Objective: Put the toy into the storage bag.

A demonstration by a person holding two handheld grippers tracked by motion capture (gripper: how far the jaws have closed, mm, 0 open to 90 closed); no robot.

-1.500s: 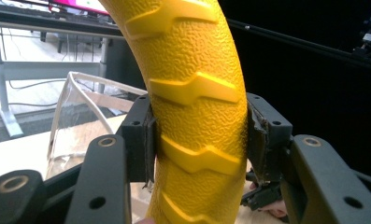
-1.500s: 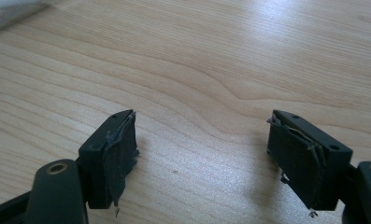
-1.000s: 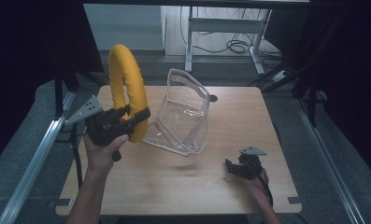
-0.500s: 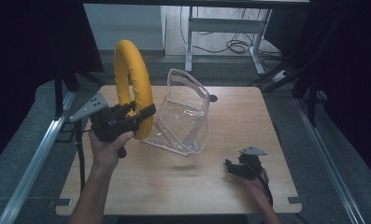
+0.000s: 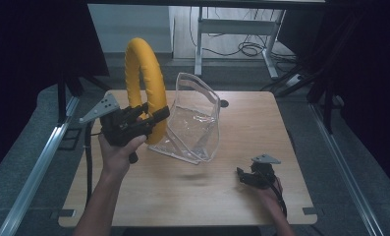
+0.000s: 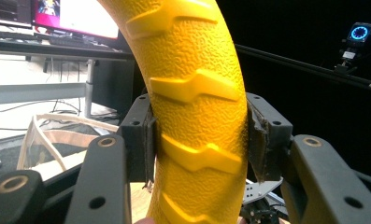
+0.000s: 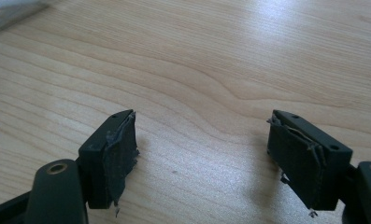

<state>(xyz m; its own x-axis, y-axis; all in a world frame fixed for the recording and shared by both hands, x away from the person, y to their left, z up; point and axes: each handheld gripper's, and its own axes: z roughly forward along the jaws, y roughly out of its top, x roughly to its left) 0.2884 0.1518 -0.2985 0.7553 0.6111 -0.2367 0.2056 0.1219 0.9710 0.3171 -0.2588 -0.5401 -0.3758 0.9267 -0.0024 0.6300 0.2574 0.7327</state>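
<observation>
Yellow ring upper left of high view, held upright off the table beside clear pouch. Left gripper clamped across its treaded rim. Looks light, rubbery, grippy; rim = best hold. Right gripper wide open, empty, low over table. No legible writing.

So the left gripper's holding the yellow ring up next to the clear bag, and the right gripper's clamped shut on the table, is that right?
Not quite. The right gripper is open, its jaws wide apart over bare table, as the right gripper view shows. The left gripper does hold the yellow ring up beside the clear bag.
</observation>
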